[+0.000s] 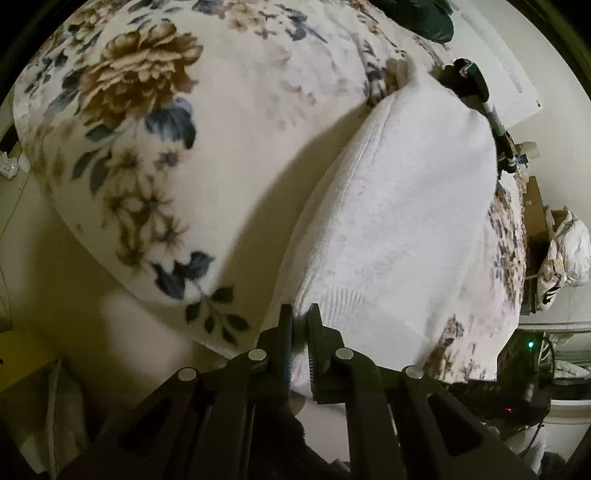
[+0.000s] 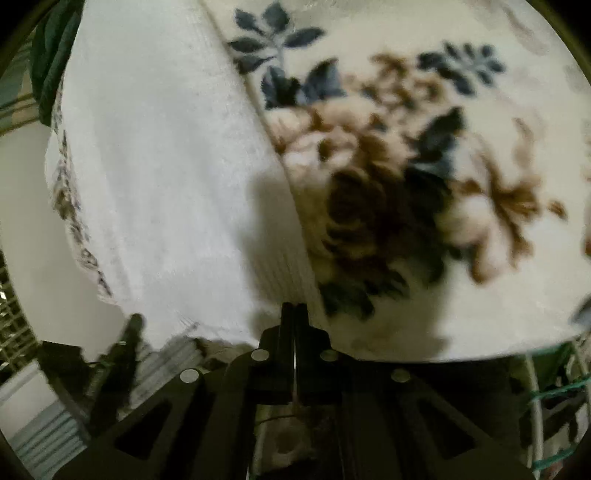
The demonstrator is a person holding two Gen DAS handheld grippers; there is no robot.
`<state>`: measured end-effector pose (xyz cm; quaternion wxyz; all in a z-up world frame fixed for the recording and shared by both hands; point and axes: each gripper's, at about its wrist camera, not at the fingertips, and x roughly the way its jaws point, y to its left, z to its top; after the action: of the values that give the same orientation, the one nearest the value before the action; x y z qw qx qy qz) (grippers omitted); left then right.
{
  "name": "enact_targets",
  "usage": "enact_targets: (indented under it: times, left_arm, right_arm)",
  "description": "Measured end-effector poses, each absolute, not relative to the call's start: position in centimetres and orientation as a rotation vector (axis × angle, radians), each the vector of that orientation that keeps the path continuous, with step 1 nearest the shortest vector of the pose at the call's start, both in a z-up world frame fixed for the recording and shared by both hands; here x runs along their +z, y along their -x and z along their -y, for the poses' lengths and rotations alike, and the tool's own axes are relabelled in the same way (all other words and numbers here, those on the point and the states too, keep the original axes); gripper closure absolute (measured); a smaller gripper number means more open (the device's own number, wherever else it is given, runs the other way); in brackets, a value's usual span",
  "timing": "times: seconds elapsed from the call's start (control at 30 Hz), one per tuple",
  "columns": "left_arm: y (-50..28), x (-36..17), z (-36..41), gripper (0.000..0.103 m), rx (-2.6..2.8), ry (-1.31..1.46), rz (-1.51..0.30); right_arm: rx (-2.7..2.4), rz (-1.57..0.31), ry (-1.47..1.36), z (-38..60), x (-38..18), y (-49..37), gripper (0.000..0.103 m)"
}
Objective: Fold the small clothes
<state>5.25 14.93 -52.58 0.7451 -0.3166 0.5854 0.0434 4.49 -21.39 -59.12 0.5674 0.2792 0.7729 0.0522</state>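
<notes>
A white knitted garment (image 1: 399,221) with a ribbed hem hangs stretched above a floral fleece blanket (image 1: 155,122). My left gripper (image 1: 300,314) is shut on one hem corner of it. My right gripper (image 2: 294,310) is shut on the other ribbed corner of the same garment (image 2: 155,177). The right gripper also shows in the left wrist view (image 1: 469,81) at the far end of the cloth. The left gripper shows blurred in the right wrist view (image 2: 122,343) at the lower left. The garment casts a shadow on the blanket (image 2: 424,155).
A dark green cloth (image 1: 428,18) lies at the far end of the bed. A white bundle (image 1: 565,254) and cardboard sit off the bed at the right. Electronics with small lights (image 1: 528,350) stand below it. The bed edge runs along the lower left.
</notes>
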Motion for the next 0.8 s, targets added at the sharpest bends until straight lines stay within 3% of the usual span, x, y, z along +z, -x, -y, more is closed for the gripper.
enact_targets:
  times: [0.2,0.37,0.4,0.47,0.53,0.63,0.67,0.73,0.8]
  left_arm:
    - [-5.3,-51.3,-14.4,0.098,0.057,0.652,-1.301]
    - [-6.4,-52.7,-14.9,0.098,0.055,0.663,-1.346]
    - [-6.7,-52.9,-15.0,0.098,0.05,0.655,-1.358]
    - [-7.3,-53.1,-15.0,0.098,0.033,0.635,-1.376]
    - [-7.8,-53.4,-15.0,0.098,0.01,0.611,-1.394]
    - [-8.3,-53.7,-15.0,0.098,-0.011,0.584,-1.415]
    - [-8.3,-53.9,-15.1,0.098,-0.014,0.579,-1.419]
    - [-8.2,-53.8,-15.3,0.098,-0.014,0.579,-1.422]
    - [-7.9,-53.7,-15.4,0.098,-0.019,0.576,-1.425]
  right_arm:
    - [0.066,-1.86,-0.523,23.9,-57.8,-0.9,0.103]
    - [0.175,-1.774,-0.679,23.5,-57.0,-1.8,0.098]
    - [0.179,-1.757,-0.699,23.5,-57.1,-2.4,0.093]
    - [0.19,-1.699,-0.74,22.4,-57.1,-4.2,0.059]
    - [0.192,-1.702,-0.747,21.7,-57.7,-5.5,0.046]
    - [0.188,-1.755,-0.774,19.5,-59.9,-6.5,0.046]
    - [0.172,-1.759,-0.776,19.1,-60.3,-6.5,0.056]
    - [0.134,-1.749,-0.753,18.5,-60.0,-6.2,0.094]
    - [0.099,-1.732,-0.713,18.4,-58.9,-5.5,0.095]
